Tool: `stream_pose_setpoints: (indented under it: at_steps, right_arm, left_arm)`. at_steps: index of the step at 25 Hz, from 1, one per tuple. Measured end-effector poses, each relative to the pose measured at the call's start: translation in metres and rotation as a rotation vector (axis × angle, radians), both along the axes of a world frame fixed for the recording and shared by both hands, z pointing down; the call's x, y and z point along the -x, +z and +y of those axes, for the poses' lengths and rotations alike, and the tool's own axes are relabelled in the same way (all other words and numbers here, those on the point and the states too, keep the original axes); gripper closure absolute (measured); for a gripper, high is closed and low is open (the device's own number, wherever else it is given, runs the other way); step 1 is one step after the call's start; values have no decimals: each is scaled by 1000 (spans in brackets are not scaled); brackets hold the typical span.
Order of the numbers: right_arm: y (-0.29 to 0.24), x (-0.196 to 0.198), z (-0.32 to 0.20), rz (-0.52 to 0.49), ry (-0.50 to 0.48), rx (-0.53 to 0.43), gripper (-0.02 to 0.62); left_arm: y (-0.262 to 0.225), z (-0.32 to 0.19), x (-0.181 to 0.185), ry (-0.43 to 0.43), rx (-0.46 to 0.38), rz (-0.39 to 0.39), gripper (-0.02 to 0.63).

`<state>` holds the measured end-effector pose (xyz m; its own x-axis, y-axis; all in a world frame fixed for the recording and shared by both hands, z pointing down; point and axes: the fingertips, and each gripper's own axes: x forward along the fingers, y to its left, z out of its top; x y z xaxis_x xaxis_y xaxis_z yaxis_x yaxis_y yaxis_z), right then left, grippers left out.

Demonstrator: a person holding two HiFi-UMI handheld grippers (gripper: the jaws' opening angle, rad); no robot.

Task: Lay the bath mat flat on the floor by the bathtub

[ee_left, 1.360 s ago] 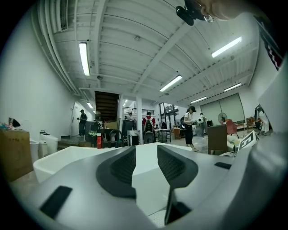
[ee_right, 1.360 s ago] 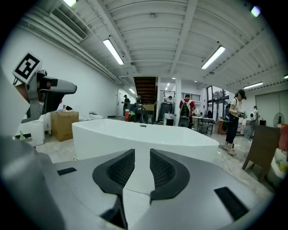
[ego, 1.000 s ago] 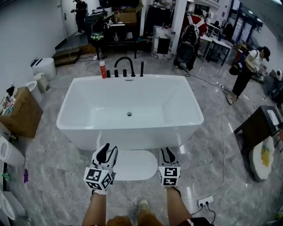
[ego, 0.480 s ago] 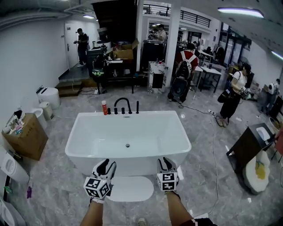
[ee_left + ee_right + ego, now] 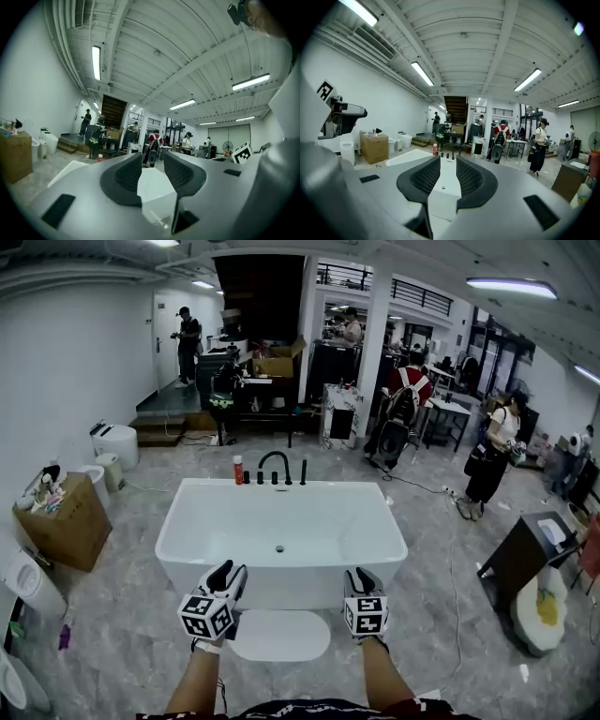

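Note:
The white oval bath mat (image 5: 281, 636) lies flat on the grey marble floor right against the front wall of the white bathtub (image 5: 291, 589). In the head view my left gripper (image 5: 226, 577) hovers above the mat's left end and my right gripper (image 5: 362, 579) above its right end. Both are held up off the floor and point toward the tub. The left gripper (image 5: 152, 171) has its jaws apart with nothing between them, only the tub seen beyond. My right gripper (image 5: 443, 176) also stands open and holds nothing.
A black faucet (image 5: 275, 465) and a red bottle (image 5: 238, 470) stand at the tub's far rim. A cardboard box (image 5: 64, 521) and white toilets are on the left, a dark cabinet (image 5: 523, 563) on the right. A cable (image 5: 457, 596) runs along the floor. People stand in the background.
The head view has tilted upward: tub and mat sit lower in the picture and more of the room shows. Both grippers keep their places over the mat's ends, jaws unchanged.

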<state>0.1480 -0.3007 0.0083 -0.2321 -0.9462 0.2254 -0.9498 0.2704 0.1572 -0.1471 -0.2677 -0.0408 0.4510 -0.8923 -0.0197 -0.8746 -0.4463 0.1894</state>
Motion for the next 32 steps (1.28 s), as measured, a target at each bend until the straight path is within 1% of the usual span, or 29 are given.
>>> stream_pose_setpoints:
  at_steps: [5,8,12,14,17,21,25,28,32]
  right_arm:
    - [-8,34,53,-50,13,-6,486]
    - [-15,55,86,-57,17,-15,486]
    - [-17,77,135,-51,35,-11,486]
    - [-17,84,157,-51,47,-7,486]
    - [-20,90,184,-46,58,-10,486]
    - [-27,92,206,-54,69,-19,486]
    - [-34,97,212,-59,43,-29,486]
    - [-38,99,210,-94,22,-34,486]
    - [-50,96,206,-103,-13,-49,485]
  left_arm:
    - [-4,56,48,-17,-18,-31,448]
    - [-4,88,71,-23,-35,-44,448]
    - [6,128,91,-14,-38,-57,448]
    - [10,143,98,-5,-39,-46,448]
    - [12,161,103,11,-39,-25,448]
    - [12,178,105,23,-41,-22,448]
    - [6,187,103,10,-62,-38,448]
    - [7,189,99,5,-58,-56,448]
    - [0,188,90,-15,-56,-50,449]
